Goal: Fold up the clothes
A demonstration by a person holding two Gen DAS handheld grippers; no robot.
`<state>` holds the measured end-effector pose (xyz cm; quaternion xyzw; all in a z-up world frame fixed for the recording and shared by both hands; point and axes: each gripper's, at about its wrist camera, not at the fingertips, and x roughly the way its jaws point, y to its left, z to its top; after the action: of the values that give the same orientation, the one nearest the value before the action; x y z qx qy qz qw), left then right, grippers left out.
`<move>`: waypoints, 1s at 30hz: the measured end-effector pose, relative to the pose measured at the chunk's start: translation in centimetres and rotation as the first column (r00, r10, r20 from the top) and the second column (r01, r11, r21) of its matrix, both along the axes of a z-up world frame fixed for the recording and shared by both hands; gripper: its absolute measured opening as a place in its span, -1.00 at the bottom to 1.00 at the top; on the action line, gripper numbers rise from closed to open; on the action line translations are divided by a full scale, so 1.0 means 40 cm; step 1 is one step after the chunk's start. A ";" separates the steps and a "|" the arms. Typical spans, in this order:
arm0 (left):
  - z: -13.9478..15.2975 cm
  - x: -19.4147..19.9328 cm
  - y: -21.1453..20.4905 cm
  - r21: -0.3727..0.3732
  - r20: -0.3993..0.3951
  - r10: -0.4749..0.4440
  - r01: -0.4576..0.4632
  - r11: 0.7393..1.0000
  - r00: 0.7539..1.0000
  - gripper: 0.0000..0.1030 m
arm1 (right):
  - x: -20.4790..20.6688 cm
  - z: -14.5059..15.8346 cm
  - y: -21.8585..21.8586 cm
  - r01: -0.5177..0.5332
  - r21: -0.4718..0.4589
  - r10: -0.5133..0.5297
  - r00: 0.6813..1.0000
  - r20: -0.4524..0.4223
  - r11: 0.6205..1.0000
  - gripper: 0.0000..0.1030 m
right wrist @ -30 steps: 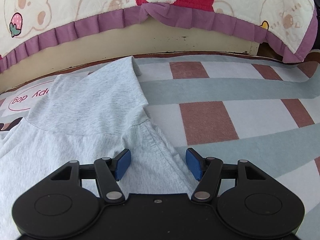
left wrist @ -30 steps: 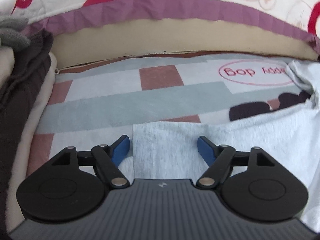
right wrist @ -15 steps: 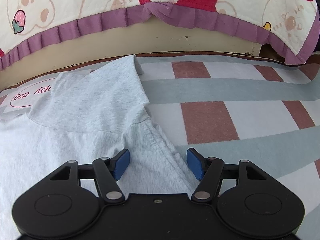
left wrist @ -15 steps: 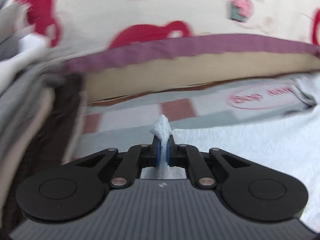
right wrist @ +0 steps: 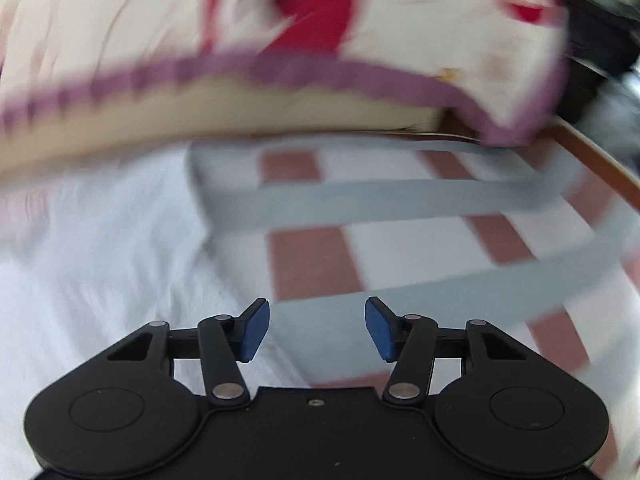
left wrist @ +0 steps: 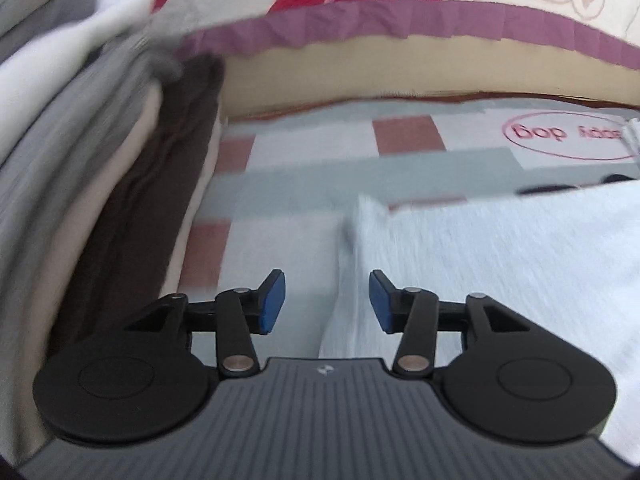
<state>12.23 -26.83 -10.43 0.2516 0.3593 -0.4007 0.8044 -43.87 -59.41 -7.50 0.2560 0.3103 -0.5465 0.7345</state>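
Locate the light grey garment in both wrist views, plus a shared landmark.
Left wrist: light grey garment fills lower right, its edge between the open pads.
Right wrist: it fills lower left, blurred.
Shared landmark: purple ruffle trim across the top.

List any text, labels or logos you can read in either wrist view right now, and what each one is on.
"dog": upside down, inside the pink oval printed on the checked sheet, left wrist view.
A second word in that oval is cut off by the grey garment and too blurred to read.
A small emblem on the gripper body: a mark, no letters.
Right wrist view: too blurred, no text readable.
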 end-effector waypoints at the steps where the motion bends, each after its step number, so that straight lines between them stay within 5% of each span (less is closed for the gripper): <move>1: 0.016 -0.006 0.022 0.001 -0.050 0.003 -0.003 1.000 0.999 -0.05 | -0.037 0.025 0.021 0.022 0.033 -0.025 0.997 0.074 0.999 0.15; 6: 0.029 -0.015 0.187 0.070 -0.270 0.085 -0.068 0.995 0.959 -0.04 | -0.166 0.063 0.180 0.082 0.203 -0.134 0.957 0.258 0.976 0.18; 11: 0.029 -0.033 0.323 0.042 -0.489 0.152 -0.151 0.988 0.859 -0.04 | -0.276 0.016 0.302 0.219 0.342 -0.340 0.873 0.349 0.914 0.19; 16: 0.040 -0.046 0.376 -0.033 -0.605 0.152 -0.215 0.976 0.782 -0.01 | -0.290 -0.039 0.329 0.134 0.478 -0.398 0.763 0.509 0.868 0.20; 21: 0.017 -0.042 0.392 -0.007 -0.668 0.212 -0.291 0.957 0.714 0.03 | -0.217 -0.107 0.327 0.081 0.489 -0.401 0.695 0.596 0.868 0.20; 23: 0.000 -0.038 0.404 -0.004 -0.715 0.226 -0.327 0.945 0.662 0.06 | -0.210 -0.121 0.324 0.116 0.493 -0.437 0.662 0.609 0.862 0.20; 27: -0.039 -0.030 0.418 0.014 -0.792 0.256 -0.404 0.915 0.554 0.11 | -0.193 -0.125 0.307 0.148 0.481 -0.444 0.675 0.589 0.864 0.20; 29: -0.055 -0.028 0.411 0.024 -0.792 0.286 -0.441 0.897 0.539 0.12 | -0.176 -0.117 0.296 0.155 0.441 -0.413 0.701 0.582 0.884 0.20; 30: -0.058 -0.027 0.402 0.018 -0.783 0.285 -0.438 0.899 0.553 0.13 | -0.170 -0.112 0.290 0.161 0.414 -0.395 0.716 0.576 0.896 0.20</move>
<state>11.13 -10.74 -12.77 -0.0961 0.6730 -0.3247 0.6575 -50.67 -47.82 -11.99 0.5935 0.0830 -0.4687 0.6490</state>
